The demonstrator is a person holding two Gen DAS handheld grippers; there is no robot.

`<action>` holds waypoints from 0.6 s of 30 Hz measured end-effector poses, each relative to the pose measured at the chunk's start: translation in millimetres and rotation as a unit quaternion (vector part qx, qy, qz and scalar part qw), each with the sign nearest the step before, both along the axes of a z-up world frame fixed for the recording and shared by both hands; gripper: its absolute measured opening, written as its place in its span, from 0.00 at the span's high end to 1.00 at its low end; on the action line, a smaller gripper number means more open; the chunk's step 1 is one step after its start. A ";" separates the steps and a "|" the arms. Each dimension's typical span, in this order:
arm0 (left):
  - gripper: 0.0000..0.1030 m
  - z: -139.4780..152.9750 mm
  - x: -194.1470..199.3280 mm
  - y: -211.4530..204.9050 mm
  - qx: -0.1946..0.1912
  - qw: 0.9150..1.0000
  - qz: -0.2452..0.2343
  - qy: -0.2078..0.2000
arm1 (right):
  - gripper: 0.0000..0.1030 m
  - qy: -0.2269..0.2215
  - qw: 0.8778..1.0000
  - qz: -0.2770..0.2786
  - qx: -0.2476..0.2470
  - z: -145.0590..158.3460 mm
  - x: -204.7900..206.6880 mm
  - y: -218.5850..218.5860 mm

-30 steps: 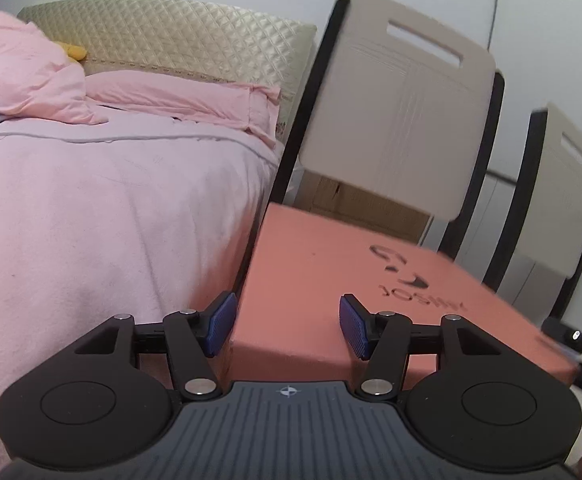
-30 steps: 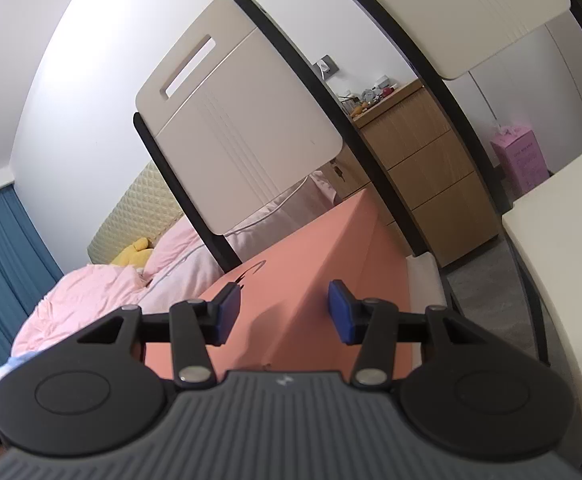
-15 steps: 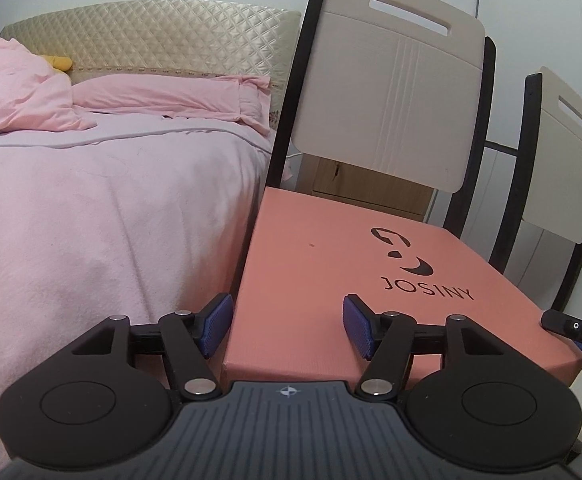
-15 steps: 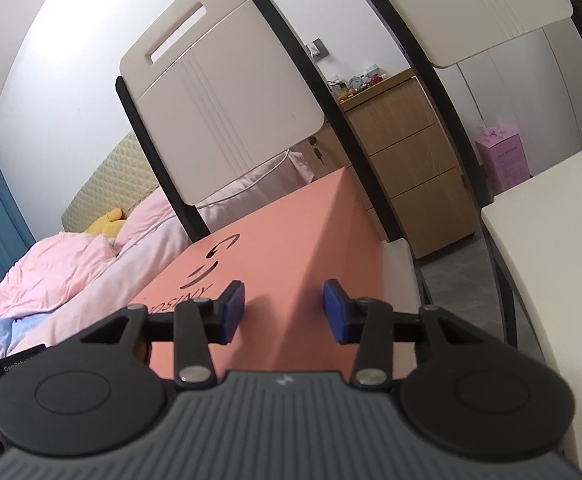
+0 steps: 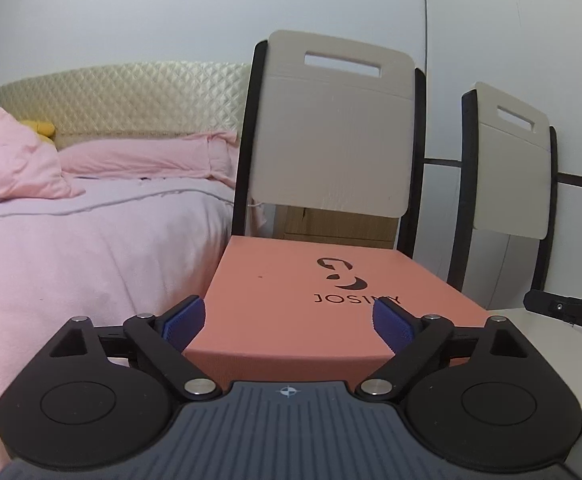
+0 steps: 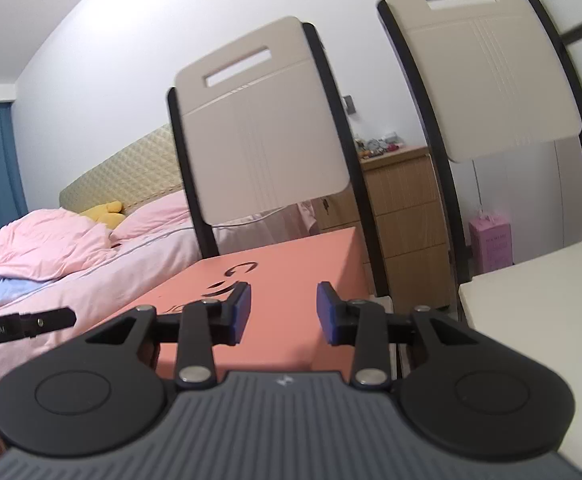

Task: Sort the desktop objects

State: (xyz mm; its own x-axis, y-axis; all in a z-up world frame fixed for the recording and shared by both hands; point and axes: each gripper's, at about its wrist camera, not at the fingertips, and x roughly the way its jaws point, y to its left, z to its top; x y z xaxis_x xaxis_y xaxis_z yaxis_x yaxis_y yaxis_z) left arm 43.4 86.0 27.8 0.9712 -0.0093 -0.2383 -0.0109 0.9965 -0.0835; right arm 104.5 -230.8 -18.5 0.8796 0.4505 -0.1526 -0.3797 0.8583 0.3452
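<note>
A salmon-pink box (image 5: 291,304) with a black logo and "JOSINY" lettering lay flat on a chair (image 5: 331,136) at 12 o'clock. The left gripper (image 5: 289,326) spread wide around its near edge; the right gripper (image 6: 283,312) stood open, holding nothing. A pink bed (image 5: 71,248) sat at 9 o'clock.

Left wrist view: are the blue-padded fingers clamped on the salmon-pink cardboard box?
No, the left gripper is open, its fingers spread apart over the salmon-pink cardboard box.
</note>
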 end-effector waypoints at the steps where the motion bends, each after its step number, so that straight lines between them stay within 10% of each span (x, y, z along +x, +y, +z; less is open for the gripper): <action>1: 0.05 -0.5 -5.3 -1.2 0.000 1.000 0.006 -0.003 | 0.63 -0.003 1.000 0.002 -0.002 1.0 -4.9 0.3; 13: 0.00 -16.2 -32.7 -10.2 0.020 0.999 0.047 -0.019 | 0.61 -0.038 0.999 0.007 -0.025 7.2 -46.1 8.7; 18: 0.00 -21.9 -32.4 -12.3 0.020 0.998 0.048 -0.018 | 0.45 -0.052 0.998 -0.007 -0.046 4.2 -56.4 12.4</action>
State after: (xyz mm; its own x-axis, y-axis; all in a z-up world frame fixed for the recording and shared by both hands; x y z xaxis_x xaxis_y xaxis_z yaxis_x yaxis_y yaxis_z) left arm 11.0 73.7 5.9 0.9750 0.0937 -0.2014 -0.1047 0.9935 -0.0448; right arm 48.1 -218.4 -14.3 0.8986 0.4270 -0.1007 -0.3975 0.8895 0.2253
